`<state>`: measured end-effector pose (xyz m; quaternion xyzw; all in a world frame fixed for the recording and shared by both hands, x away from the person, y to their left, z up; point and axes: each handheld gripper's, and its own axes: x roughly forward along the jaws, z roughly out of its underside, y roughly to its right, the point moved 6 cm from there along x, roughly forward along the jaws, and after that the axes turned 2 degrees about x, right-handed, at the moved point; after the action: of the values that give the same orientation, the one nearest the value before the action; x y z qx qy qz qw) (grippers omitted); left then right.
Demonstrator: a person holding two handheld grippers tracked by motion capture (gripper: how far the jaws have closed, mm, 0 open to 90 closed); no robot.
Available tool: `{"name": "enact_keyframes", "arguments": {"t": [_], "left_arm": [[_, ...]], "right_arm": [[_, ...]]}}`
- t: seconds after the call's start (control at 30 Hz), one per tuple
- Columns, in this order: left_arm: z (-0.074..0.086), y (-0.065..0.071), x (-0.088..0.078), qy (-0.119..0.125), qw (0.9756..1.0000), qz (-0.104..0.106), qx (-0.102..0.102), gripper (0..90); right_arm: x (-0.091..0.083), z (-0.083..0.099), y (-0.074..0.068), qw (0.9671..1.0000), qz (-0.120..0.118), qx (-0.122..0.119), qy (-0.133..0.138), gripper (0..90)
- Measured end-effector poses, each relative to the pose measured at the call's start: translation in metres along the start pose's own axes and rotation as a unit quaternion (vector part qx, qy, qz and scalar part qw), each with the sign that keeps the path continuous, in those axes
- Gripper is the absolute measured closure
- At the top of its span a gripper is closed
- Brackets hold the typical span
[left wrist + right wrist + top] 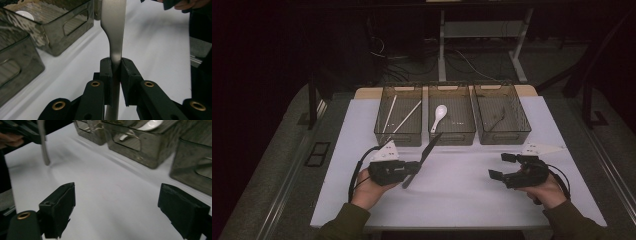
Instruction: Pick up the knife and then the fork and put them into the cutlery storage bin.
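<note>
A white tabletop (462, 185) is seen from above, with three dark see-through bins set side by side along its far edge. Starting at the left, the left bin (398, 116) holds pale chopsticks (404, 117), lying lengthwise at a slant. In front of it, at about eight o'clock from the tabletop's middle, the left tongs (414, 168) are held in a hand and are clamped narrow on a long flat metal utensil (423, 158); in the left gripper view the handle (113, 37) is pinched between the two black pads (106, 72) and runs straight on beyond them. From above, the utensil's long axis runs from five o'clock up toward one o'clock, its far tip pointing at the front wall of the middle bin (452, 117), near the gap to the left bin. The type of utensil cannot be told, as its working end is dark and blurred. A white spoon (439, 116) lies in the middle bin. The right bin (502, 115) holds something thin and dark that cannot be made out. At about four o'clock the right tongs (504, 165) rest low over the tabletop, spread wide with nothing between them, well apart from the utensil. The left hand is judged the nearer to the bins, and the coming move depends on the utensil's tip being carried up and over a bin's rim.
</note>
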<state>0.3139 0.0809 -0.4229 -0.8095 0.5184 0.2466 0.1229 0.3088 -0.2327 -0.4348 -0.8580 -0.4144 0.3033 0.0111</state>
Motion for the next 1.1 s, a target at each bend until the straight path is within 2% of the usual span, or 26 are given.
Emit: {"name": "enact_keyframes", "arguments": {"t": [0.07,0.13,0.3,0.4,0.5,0.67,0.77,0.87,1.1], "left_arm": [[-0.006,0.001,0.010,-0.001,0.9999,-0.010,-0.001,79.1],[-0.013,0.003,0.020,0.001,0.9998,-0.021,-0.003,79.1],[-0.027,0.004,0.040,0.017,0.9984,-0.049,-0.022,79.1],[-0.034,0.005,0.053,0.019,0.9977,-0.062,-0.020,79.1],[-0.038,0.006,0.061,0.023,0.9974,-0.065,-0.020,79.0],[-0.046,0.007,0.073,0.035,0.9952,-0.087,-0.029,79.1],[-0.049,0.009,0.079,0.040,0.9942,-0.094,-0.032,79.1],[-0.052,0.013,0.084,0.048,0.9943,-0.091,-0.028,79.1],[-0.054,0.016,0.086,0.056,0.9939,-0.091,-0.028,79.1]], "right_arm": [[0.005,-0.005,-0.005,1.0000,-0.009,0.001,0.001,17.3],[0.009,-0.011,-0.009,1.0000,-0.009,-0.001,0.005,26.2],[0.018,-0.030,-0.014,0.9993,-0.013,0.009,0.034,39.2],[0.024,-0.042,-0.018,0.9985,-0.021,0.016,0.048,46.0],[0.032,-0.051,-0.022,0.9975,-0.032,0.024,0.058,50.5],[0.046,-0.063,-0.027,0.9961,-0.045,0.032,0.069,57.3],[0.054,-0.069,-0.029,0.9944,-0.053,0.043,0.080,62.4],[0.062,-0.072,-0.030,0.9942,-0.055,0.047,0.080,67.2],[0.072,-0.074,-0.028,0.9919,-0.065,0.065,0.088,84.5]]}}
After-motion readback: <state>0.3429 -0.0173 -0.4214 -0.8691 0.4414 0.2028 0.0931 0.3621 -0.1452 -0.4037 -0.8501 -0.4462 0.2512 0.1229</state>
